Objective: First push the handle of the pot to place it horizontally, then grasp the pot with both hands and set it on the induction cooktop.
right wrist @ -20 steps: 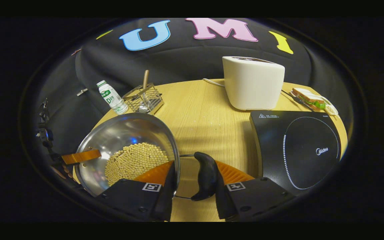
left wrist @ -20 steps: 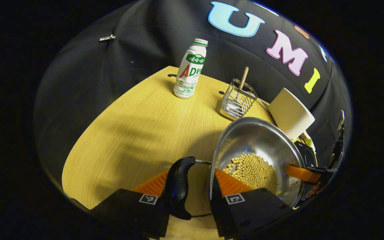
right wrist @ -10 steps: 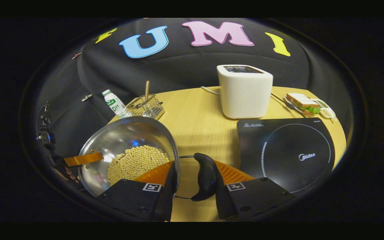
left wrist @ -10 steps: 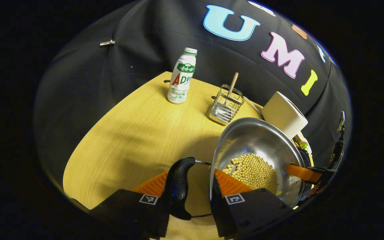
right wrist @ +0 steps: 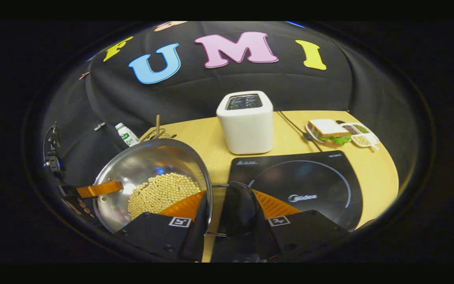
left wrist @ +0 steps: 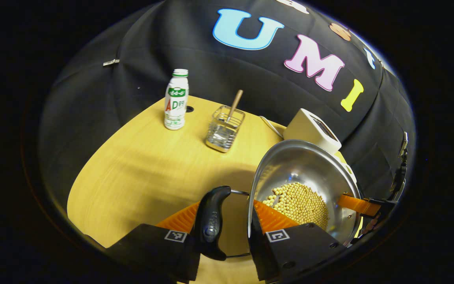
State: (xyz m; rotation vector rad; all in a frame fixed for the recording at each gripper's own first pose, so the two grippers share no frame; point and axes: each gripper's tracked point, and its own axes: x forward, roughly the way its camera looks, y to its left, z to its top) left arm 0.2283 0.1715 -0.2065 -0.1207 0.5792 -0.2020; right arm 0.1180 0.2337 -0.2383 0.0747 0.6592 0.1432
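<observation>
Carried rightward, the steel pot [right wrist: 152, 173] of soybeans hung beside the induction cooktop [right wrist: 302, 189].
Left gripper [left wrist: 223, 221] and right gripper [right wrist: 227, 217] each clenched a black side handle [left wrist: 210, 223] between its fingers, above the worktop [left wrist: 140, 165].

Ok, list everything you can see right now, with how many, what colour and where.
pot: 1, silver, held between both grippers, left of the cooktop
beans: many, pale yellow, inside the pot
pot handles: 2, black, one at each side of the rim
induction cooktop: 1, black, front right
toaster: 1, white, behind the cooktop
bottle: 1, white and green, far left
wire holder: 1, silver, beside the bottle
sandwich: 1, far right
table: 1, light wood
left hand-held gripper: over pot rim and handle
right hand-held gripper: over opposite rim and handle
</observation>
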